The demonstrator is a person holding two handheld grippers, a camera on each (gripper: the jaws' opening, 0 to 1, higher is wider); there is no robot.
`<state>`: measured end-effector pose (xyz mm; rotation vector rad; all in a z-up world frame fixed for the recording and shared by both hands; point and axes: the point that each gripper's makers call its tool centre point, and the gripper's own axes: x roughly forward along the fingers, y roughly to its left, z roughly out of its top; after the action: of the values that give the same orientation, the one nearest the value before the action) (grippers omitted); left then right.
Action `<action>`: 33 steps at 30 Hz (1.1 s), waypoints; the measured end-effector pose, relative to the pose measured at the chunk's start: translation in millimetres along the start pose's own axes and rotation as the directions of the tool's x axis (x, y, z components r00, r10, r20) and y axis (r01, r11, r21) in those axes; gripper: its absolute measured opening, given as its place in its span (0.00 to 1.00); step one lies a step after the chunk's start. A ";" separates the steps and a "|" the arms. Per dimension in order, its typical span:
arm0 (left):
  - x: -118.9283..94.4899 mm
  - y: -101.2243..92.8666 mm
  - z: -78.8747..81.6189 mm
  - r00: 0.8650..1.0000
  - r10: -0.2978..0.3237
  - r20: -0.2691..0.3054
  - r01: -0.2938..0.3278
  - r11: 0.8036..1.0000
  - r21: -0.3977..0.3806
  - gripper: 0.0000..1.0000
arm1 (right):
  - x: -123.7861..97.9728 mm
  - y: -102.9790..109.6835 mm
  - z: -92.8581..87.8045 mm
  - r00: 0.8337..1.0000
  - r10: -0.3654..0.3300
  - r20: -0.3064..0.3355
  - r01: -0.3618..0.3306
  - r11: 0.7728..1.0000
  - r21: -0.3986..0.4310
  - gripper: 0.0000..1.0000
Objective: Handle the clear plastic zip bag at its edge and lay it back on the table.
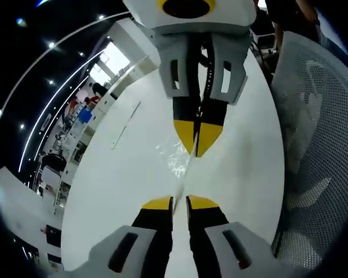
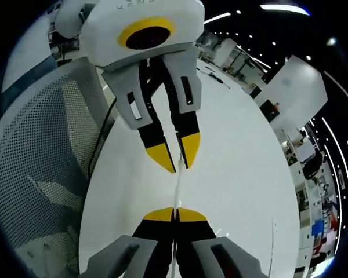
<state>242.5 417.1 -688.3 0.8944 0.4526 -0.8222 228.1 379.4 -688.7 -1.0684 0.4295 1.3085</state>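
Observation:
The clear plastic zip bag (image 1: 175, 155) hangs crinkled above the white table (image 1: 116, 197), stretched between the two grippers, which face each other. In the right gripper view the bag (image 2: 177, 182) is edge-on, a thin pale line. My right gripper (image 2: 175, 213) is shut on one edge of it; it enters the left gripper view from the top as the right gripper (image 1: 196, 152) with its yellow tips pinched together. My left gripper (image 1: 180, 202) has its jaws a narrow gap apart, with the bag's other edge running into that gap. From the other side the left gripper (image 2: 177, 155) shows the same small gap.
A grey mesh chair back (image 1: 313, 145) stands close beside the table, also seen as the mesh chair (image 2: 40, 150). A black cable (image 2: 102, 139) runs along the table edge. A thin strip (image 1: 125, 124) lies on the table top. Desks and people are far off.

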 end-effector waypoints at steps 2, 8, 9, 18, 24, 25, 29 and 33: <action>0.0 -1.6 -0.3 1.000 -0.012 -0.003 0.012 1.000 0.003 0.00 | 0.5 0.4 -1.1 1.000 0.000 -0.002 0.000 1.000 -0.003 0.00; -0.7 -5.8 0.2 1.000 -0.027 -0.002 0.027 1.000 0.004 0.00 | -2.0 -0.6 -4.2 1.000 -0.006 0.001 0.006 1.000 0.015 0.00; -0.9 -6.4 0.9 1.000 -0.030 -0.003 0.030 1.000 0.004 0.00 | -1.1 -0.7 -5.3 1.000 -0.007 0.001 0.007 1.000 0.014 0.00; -4.5 -3.7 9.0 0.999 -0.030 -0.011 0.030 0.999 0.017 0.00 | -6.2 -6.6 13.2 0.997 -0.036 0.071 0.036 0.999 0.012 0.04; -4.5 -5.0 15.7 0.999 -0.036 -0.012 0.037 0.998 0.050 0.00 | -11.0 -10.4 33.7 0.995 -0.036 0.097 0.038 0.999 -0.020 0.06; -4.5 -4.8 16.0 0.999 -0.037 -0.012 0.038 0.998 0.050 0.00 | -9.4 -9.4 35.5 0.995 -0.031 0.098 0.034 0.999 -0.034 0.06; -6.1 -4.8 16.5 0.999 -0.043 -0.013 0.043 0.998 0.046 0.00 | -5.5 -5.2 36.2 0.996 -0.006 0.094 0.011 0.999 -0.051 0.05; -6.2 -4.8 14.9 0.999 -0.046 -0.019 0.047 0.998 0.048 0.00 | -2.6 -3.1 37.5 0.996 -0.003 0.091 0.009 0.998 -0.063 0.05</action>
<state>235.2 405.8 -678.2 0.9398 0.4718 -0.8715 219.1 409.0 -667.1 -1.0576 0.3181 1.3671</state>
